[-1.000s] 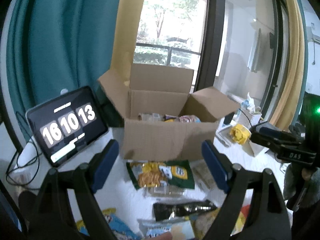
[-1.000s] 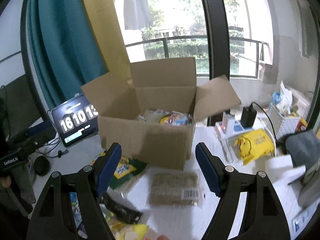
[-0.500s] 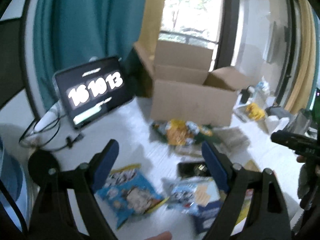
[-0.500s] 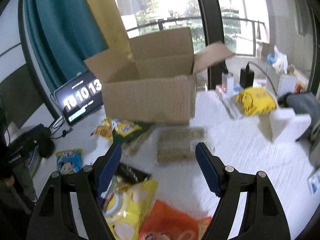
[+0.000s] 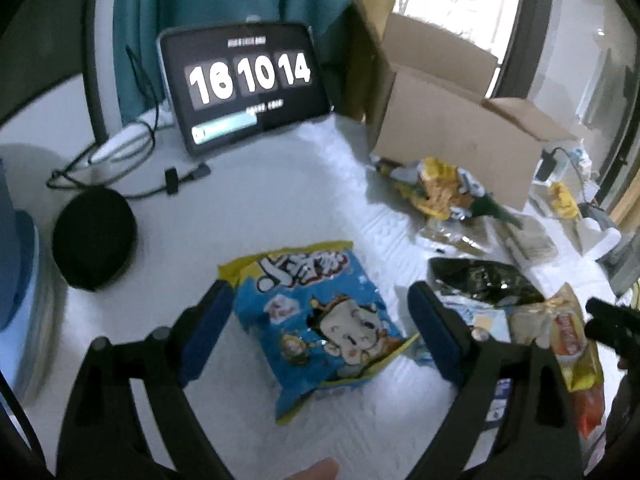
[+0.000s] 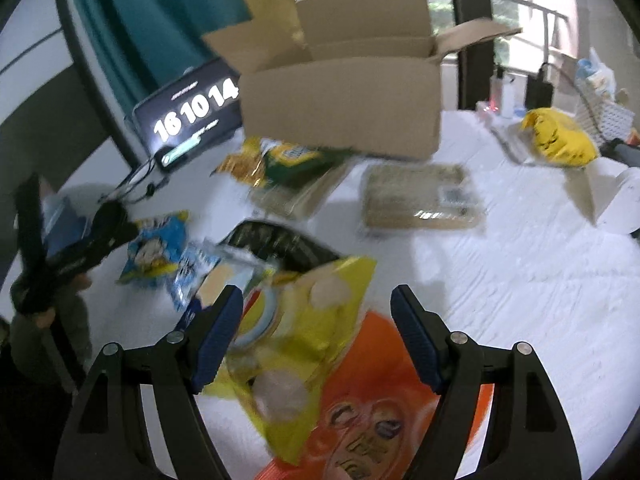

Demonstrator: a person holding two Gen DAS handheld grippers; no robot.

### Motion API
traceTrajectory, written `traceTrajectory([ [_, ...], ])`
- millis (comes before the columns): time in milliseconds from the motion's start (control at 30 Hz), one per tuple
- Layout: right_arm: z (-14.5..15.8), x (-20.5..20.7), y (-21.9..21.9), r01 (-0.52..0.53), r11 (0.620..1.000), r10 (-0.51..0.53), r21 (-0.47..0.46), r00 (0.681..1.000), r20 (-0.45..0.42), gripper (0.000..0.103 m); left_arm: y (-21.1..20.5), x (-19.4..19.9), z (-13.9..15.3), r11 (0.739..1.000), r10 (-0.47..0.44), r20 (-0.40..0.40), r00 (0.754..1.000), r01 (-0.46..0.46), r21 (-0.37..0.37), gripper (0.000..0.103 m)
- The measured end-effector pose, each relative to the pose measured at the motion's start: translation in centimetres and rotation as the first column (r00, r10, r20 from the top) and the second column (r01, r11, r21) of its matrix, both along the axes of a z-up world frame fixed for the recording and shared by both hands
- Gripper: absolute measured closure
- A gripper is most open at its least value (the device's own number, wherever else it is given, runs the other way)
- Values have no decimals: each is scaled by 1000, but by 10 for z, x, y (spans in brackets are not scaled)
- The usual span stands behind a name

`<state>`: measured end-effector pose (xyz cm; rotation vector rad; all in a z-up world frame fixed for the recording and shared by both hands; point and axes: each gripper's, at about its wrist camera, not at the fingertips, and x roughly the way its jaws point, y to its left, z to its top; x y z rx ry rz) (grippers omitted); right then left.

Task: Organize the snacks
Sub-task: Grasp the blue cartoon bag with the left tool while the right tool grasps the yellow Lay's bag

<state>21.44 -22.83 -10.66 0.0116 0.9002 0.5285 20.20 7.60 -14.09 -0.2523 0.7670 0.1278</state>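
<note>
A blue and yellow snack bag (image 5: pixel 320 320) lies flat on the white table, between the fingers of my left gripper (image 5: pixel 322 328); its jaws are opening and the pads do not touch the bag. My right gripper (image 6: pixel 316 336) stands open above a yellow snack bag (image 6: pixel 304 344) that lies partly on an orange bag (image 6: pixel 376 412). The open cardboard box (image 6: pixel 344 92) stands at the back of the table. A green and yellow bag (image 6: pixel 280 160) lies at its foot. The blue bag (image 6: pixel 158 248) shows at the left of the right wrist view, by the left gripper (image 6: pixel 100 236).
A tablet showing a clock (image 5: pixel 244 84) leans at the back left, with cables (image 5: pixel 120 160) and a round black object (image 5: pixel 94 236) near it. A dark bag (image 5: pixel 484 280), flat brown packs (image 6: pixel 420 196) and a yellow cloth (image 6: pixel 560 140) lie further right.
Both grippers sank toward the table and tipped downward. The blue bag now lies between the left fingers, the yellow bag under the right ones. The box moved up in both views.
</note>
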Motion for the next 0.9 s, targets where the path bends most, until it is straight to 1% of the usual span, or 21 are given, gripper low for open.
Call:
traceTrajectory([
  [67, -6, -3, 4, -22, 1000, 22, 1, 1000, -17, 24, -1, 7, -7, 1000, 2, -27, 1000, -3, -9, 13],
  [167, -13, -5, 11, -45, 999, 45, -1, 998, -36, 24, -8, 13, -11, 1000, 5, -38, 999, -4, 28, 12],
  [233, -18, -7, 17, -55, 998, 54, -28, 998, -31, 24, -11, 17, -12, 1000, -1, -46, 999, 2, 30, 4],
  [333, -21, -4, 19, -61, 998, 60, -30, 998, -32, 24, -17, 25, -16, 998, 7, -63, 998, -3, 64, 4],
  [400, -24, -2, 21, -65, 996, 64, -53, 997, -32, 24, -19, 31, -18, 996, 21, -72, 997, -15, 87, 3],
  [467, -30, -1, 22, -69, 995, 66, -67, 997, -38, 24, -22, 36, -26, 992, 33, -98, 995, -21, 125, 3],
  [600, -37, -3, 27, -95, 994, 92, -55, 994, -53, 33, -26, 44, -39, 985, 45, -156, 987, -18, 174, 3],
  [667, -35, -3, 28, -105, 993, 103, -48, 994, -48, 40, -27, 44, -43, 984, 30, -162, 986, 0, 179, 3],
  [767, -30, -7, 28, -116, 992, 114, -48, 993, -28, 45, -28, 43, -47, 986, -9, -160, 987, 36, 163, 4],
  [833, -27, -9, 27, -116, 992, 115, -57, 993, -18, 47, -32, 41, -46, 983, -28, -154, 988, 55, 175, 12],
  [867, -26, -9, 26, -116, 992, 115, -57, 993, -14, 47, -33, 40, -45, 983, -36, -153, 988, 63, 175, 14],
  [900, -25, -8, 25, -113, 992, 113, -56, 994, -12, 47, -35, 38, -44, 981, -43, -152, 987, 70, 178, 21],
])
